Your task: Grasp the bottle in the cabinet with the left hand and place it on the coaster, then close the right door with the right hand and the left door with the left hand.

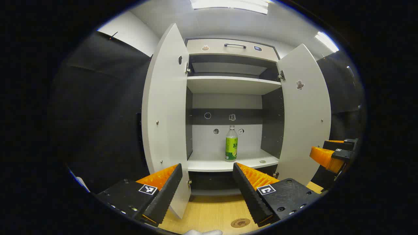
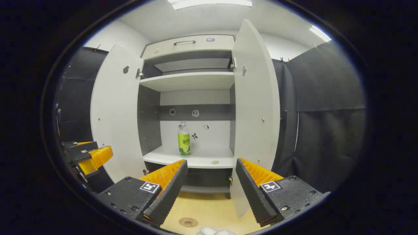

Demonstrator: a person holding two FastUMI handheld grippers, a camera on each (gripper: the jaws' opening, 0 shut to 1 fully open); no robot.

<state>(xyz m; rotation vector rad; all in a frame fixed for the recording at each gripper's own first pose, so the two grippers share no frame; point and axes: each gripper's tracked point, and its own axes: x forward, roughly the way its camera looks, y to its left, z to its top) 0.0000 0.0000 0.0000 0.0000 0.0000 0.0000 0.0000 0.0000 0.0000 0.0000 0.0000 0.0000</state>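
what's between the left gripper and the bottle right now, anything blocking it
Nothing visible. Both doors are swung open, and the bottle stands upright alone on the lower shelf, straight ahead of the open left gripper. A small round thing lies off to its side.

the cabinet (image 1: 228, 85) stands at the back of a wooden table (image 1: 209, 212), with both doors swung open toward the viewer: the left door (image 1: 166, 114) on one side, the right door (image 1: 305, 111) on the other. a drawer (image 1: 232, 49) sits across the top, above an upper shelf (image 1: 232, 84). the bottle (image 1: 231, 144) stands upright on the lower shelf (image 1: 209, 164), near its middle, with a small round thing (image 1: 262, 161) lying to its right near the shelf's front edge. the coaster (image 1: 240, 222) lies on the table in front of the cabinet, below the bottle's shelf.
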